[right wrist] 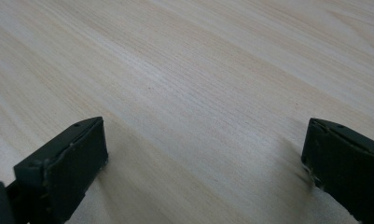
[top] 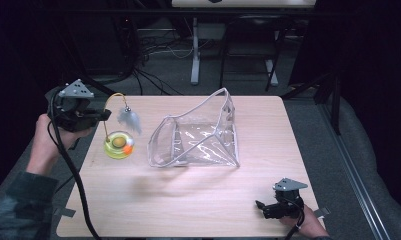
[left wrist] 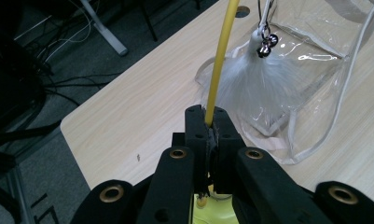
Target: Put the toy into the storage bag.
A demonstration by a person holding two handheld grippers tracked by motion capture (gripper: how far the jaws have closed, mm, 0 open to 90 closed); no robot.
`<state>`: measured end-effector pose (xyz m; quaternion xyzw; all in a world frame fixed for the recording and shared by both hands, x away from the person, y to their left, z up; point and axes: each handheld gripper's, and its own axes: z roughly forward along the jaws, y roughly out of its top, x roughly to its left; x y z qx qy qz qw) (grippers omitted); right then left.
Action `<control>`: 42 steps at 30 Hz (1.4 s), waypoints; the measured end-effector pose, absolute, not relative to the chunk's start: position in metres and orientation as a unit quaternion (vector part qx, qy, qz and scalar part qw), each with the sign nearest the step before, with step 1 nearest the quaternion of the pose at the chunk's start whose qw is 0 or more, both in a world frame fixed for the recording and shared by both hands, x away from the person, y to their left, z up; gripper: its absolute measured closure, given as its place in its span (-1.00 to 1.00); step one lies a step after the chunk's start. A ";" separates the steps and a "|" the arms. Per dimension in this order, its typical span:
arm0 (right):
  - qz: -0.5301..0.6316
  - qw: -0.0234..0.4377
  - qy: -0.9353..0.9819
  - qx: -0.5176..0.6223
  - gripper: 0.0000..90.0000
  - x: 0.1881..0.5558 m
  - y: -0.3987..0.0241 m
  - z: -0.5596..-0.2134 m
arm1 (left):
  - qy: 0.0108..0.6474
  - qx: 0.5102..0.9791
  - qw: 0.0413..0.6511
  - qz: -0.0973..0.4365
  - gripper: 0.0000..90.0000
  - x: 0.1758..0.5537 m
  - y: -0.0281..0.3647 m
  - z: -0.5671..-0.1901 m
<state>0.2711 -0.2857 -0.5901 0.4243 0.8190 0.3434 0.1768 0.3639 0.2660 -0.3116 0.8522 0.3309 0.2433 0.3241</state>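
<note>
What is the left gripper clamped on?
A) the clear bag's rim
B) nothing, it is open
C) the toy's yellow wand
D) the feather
C: in the left gripper view the left gripper is shut on the yellow wand, with the feather dangling beyond.

Lab or recording room, not home. Light wooden table (top: 188,200) stands alone on grey carpet floor (top: 308,115). Dark curtains (top: 368,50) close in both sides. Loose black cables (top: 153,50) lie tangled on floor behind table. White metal stand leg (top: 195,50) and black frame legs (top: 275,65) stand farther back. Thick cable (top: 70,170) trails off table's near left edge.
</note>
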 end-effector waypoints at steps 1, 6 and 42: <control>0.343 0.176 0.819 0.425 -1.00 0.271 -0.286 -0.590 | 0.330 0.852 0.324 0.244 0.96 0.365 0.265 -0.311; 0.343 0.175 0.819 0.425 -1.00 0.271 -0.286 -0.590 | 0.327 0.853 0.326 0.243 0.96 0.369 0.260 -0.308; 0.346 0.175 0.818 0.425 -1.00 0.271 -0.286 -0.590 | 0.275 0.871 0.338 0.228 0.96 0.392 0.199 -0.290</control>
